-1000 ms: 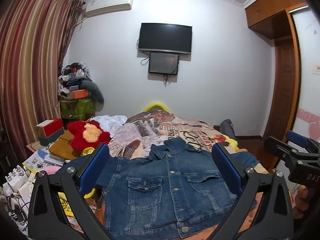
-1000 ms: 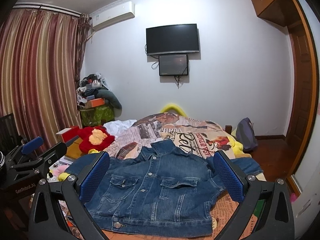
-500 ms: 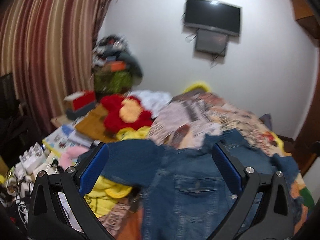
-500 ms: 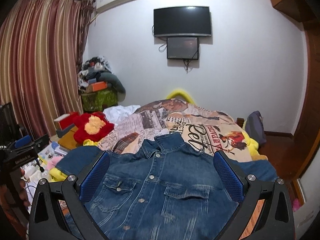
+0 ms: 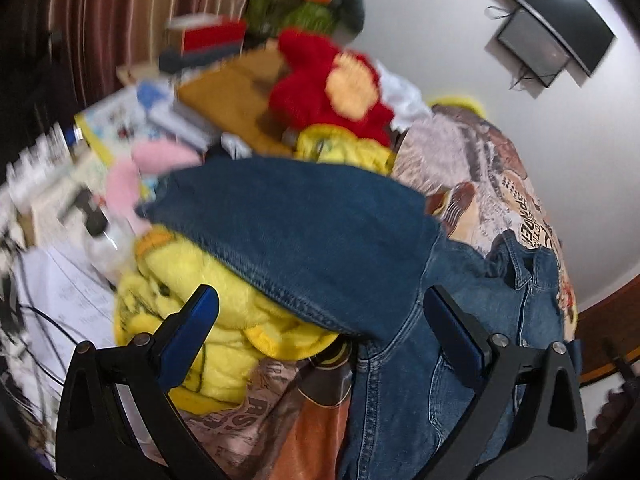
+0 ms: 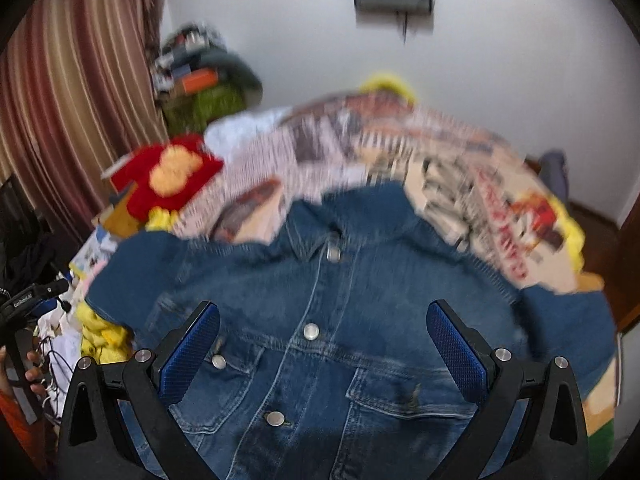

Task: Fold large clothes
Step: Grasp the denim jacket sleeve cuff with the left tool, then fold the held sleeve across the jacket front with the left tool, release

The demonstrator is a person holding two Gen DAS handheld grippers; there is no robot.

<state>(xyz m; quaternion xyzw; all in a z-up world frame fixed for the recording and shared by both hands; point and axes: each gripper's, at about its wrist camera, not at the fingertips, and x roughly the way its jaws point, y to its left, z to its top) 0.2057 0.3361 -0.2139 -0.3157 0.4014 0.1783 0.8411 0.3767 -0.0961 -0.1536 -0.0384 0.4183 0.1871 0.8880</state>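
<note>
A blue denim jacket (image 6: 320, 320) lies front up and buttoned on the bed, collar toward the far wall. Its left sleeve (image 5: 296, 232) stretches out over a yellow blanket (image 5: 200, 300) at the bed's edge. My left gripper (image 5: 320, 332) hovers open just above that sleeve's lower edge, tilted, nothing between its blue pads. My right gripper (image 6: 324, 344) stands open over the jacket's chest, between the two pocket flaps, also holding nothing. The left gripper's body (image 6: 28, 300) and a hand show at the far left of the right wrist view.
A newspaper-print bedcover (image 6: 400, 148) lies under the jacket. A red and yellow plush toy (image 5: 332, 88), a pink toy (image 5: 132, 172), books and boxes crowd the left side of the bed. Striped curtains (image 6: 68, 80) hang left; a TV (image 5: 556, 28) is on the far wall.
Both grippers have dropped lower and closer to the jacket. The left one has swung left and tilted toward the left sleeve; the right one has moved in over the chest. Both stay open.
</note>
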